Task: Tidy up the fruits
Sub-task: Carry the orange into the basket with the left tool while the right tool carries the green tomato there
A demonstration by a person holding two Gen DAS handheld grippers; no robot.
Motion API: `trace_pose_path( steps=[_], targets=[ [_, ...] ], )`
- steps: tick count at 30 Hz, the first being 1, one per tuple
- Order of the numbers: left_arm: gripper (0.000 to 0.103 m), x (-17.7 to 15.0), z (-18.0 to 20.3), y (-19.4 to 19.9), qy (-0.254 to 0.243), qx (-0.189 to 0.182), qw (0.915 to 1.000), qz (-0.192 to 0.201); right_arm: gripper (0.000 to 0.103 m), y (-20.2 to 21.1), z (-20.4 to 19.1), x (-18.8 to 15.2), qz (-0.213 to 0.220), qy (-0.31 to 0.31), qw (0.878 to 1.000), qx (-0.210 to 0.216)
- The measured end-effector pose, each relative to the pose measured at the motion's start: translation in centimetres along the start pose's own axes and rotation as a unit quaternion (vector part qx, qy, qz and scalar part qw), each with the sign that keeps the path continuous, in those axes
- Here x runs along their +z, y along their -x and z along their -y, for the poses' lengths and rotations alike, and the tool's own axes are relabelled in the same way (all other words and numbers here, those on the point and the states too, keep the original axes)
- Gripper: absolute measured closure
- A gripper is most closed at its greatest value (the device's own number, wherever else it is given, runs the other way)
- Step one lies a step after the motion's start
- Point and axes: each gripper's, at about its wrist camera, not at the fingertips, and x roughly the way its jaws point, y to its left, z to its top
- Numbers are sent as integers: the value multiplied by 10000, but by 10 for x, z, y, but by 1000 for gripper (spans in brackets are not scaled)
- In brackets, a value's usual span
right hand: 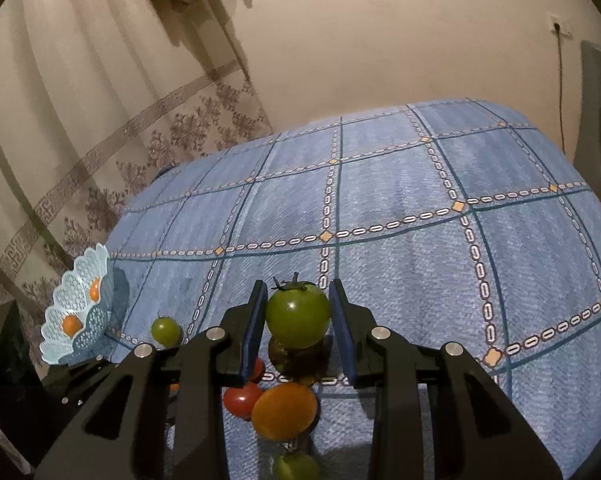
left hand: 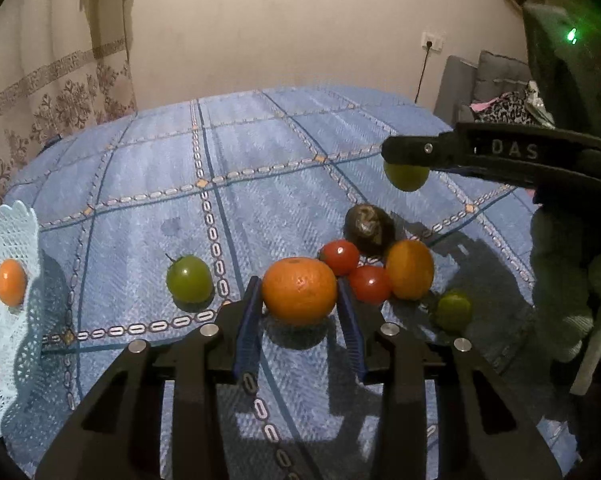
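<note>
My left gripper [left hand: 298, 300] is shut on an orange [left hand: 299, 280], held just above the blue checked tablecloth [left hand: 260, 184]. Behind it lie two red tomatoes [left hand: 340, 257], another orange [left hand: 410, 274], a dark brown fruit [left hand: 369, 226] and a green fruit [left hand: 454, 310]. A green tomato [left hand: 189, 284] sits apart to the left. My right gripper [right hand: 298, 300] is shut on a green tomato [right hand: 297, 316], raised over the fruit pile. From the left wrist view that gripper [left hand: 406, 151] hangs at the upper right with the green tomato [left hand: 406, 178] under its finger.
A light blue lattice basket [left hand: 16, 232] stands at the table's left edge with two oranges [left hand: 10, 282] inside; it shows in the right wrist view as the basket [right hand: 80, 344]. A gloved hand [left hand: 560, 264] is on the right. A curtain and wall lie behind the table.
</note>
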Motion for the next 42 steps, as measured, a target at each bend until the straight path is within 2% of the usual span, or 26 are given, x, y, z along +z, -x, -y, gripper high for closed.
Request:
trace_pose_path(
  steps=[6, 19, 33, 42],
  targets=[
    [64, 4, -11, 14, 236, 92, 9995, 167, 71, 4, 6, 3, 62, -125, 9999, -8],
    [64, 8, -27, 44, 538, 648, 9948, 573, 71, 2, 0, 0, 32, -31, 9999, 97],
    [64, 1, -54, 74, 893, 1083, 9863, 863, 71, 9, -16, -5, 101, 14, 9995, 312],
    [64, -10, -88, 97, 1276, 1499, 9756, 968, 71, 15, -21, -9, 131, -17, 9991, 394]
  ],
)
